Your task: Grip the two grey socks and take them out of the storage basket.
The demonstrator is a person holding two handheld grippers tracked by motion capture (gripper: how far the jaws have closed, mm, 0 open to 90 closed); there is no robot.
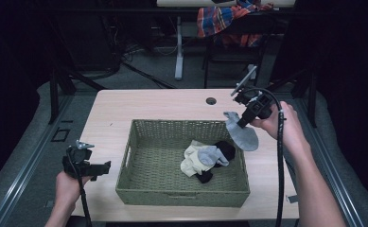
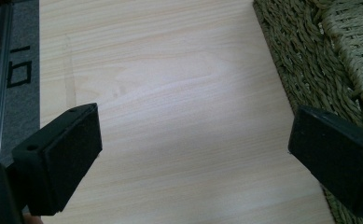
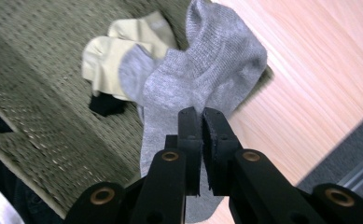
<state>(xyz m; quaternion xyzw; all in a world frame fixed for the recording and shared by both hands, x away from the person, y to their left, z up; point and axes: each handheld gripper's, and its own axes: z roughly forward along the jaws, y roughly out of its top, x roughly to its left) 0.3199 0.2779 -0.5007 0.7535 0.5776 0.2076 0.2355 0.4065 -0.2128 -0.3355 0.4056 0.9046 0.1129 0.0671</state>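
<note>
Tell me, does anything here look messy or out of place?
Nothing broken or spilled. The socks lie jumbled in the basket, and one grey sock dangles from the right gripper above the basket's right rim.

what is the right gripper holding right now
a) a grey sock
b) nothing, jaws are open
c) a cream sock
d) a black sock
a: the right gripper has its jaws closed on the grey sock, which hangs over the right rim of the woven basket, while the cream sock and black sock lie inside it.
</note>
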